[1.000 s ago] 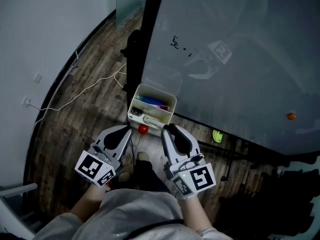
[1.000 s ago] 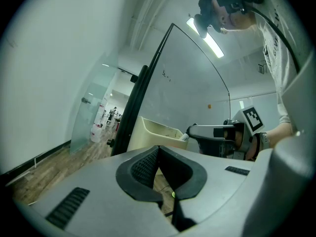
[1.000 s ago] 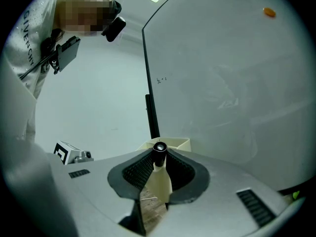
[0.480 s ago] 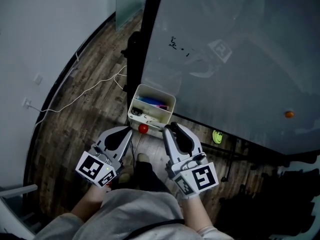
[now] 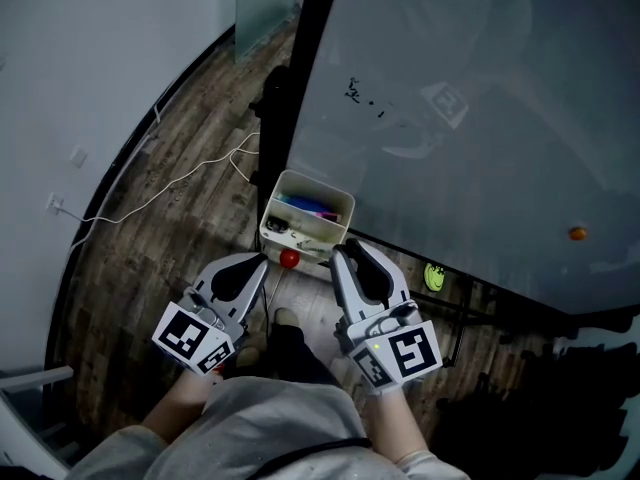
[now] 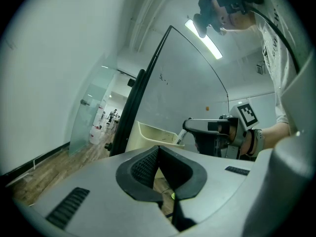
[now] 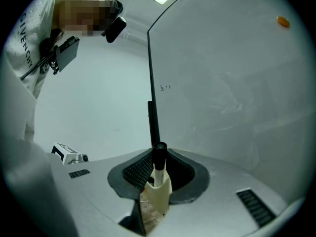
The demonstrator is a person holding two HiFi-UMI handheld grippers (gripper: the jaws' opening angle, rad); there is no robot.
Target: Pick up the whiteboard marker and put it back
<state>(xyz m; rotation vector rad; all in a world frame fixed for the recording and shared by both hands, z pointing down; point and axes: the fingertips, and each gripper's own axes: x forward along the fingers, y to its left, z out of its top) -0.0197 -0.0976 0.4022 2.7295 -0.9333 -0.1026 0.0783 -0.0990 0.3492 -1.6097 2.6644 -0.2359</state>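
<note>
A white cable [image 5: 170, 190] trails across the wood floor [image 5: 190, 118] toward a wall socket [image 5: 53, 205]. An orange magnet [image 5: 577, 233] sticks on the whiteboard [image 5: 480, 88]; a green object [image 5: 434, 275] lies on the floor near its lower edge.

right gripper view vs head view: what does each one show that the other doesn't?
Right gripper view only: the whiteboard marker, black cap up, clamped in the right gripper. Head view only: the white cable, the red ball, the inside of the cream bin. Both: the whiteboard, its small scribble, the orange dot.
</note>
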